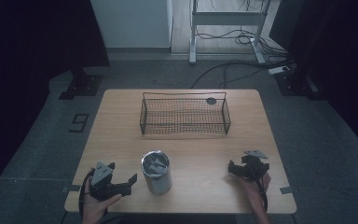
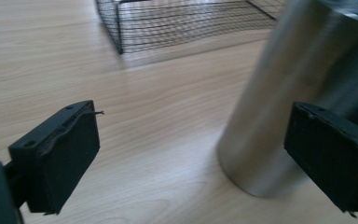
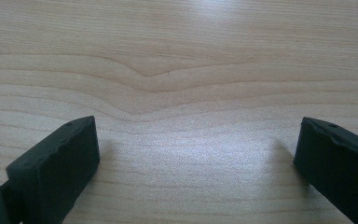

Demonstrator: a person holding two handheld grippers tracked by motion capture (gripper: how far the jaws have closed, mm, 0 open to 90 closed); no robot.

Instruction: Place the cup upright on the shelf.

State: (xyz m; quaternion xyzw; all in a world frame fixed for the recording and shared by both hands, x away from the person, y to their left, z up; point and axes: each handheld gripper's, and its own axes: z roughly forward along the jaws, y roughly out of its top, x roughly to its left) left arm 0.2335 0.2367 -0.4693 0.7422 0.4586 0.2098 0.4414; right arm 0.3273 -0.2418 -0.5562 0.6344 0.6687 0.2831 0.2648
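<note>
High view: wooden table (image 1: 121, 140), steel tumbler (image 1: 156, 172) standing upright near the front edge, a bit left of centre, its open top showing dark reflections. Left gripper (image 1: 129, 183) sits just left of the tumbler, held in the person's left hand (image 1: 93, 205), jaws spread and pointing right toward the cup, close but not touching it as far as I can tell. Right gripper (image 1: 233, 169) is well right of the tumbler, in the right hand (image 1: 256, 184), over bare tabletop, jaws pointing left; their spread is too small to read here. Black wire basket (image 1: 185, 115) stands at the far middle of the table, well apart from the cup, with a small dark round disc (image 1: 211, 100) at its far right corner; inside or behind the mesh, cannot tell. Nothing lies between the left gripper and the tumbler. Cables (image 1: 233, 37) and a metal desk frame (image 1: 226, 21) on the floor beyond. Left gripper view: jaws wide apart, nothing clamped; tumbler (image 2: 284, 107) fills the right side, partly behind the right jaw, its base on the wood; basket (image 2: 186, 23) corner far up top. Right gripper view: jaws wide apart over plain wood grain (image 3: 182, 79), holding nothing.
</note>
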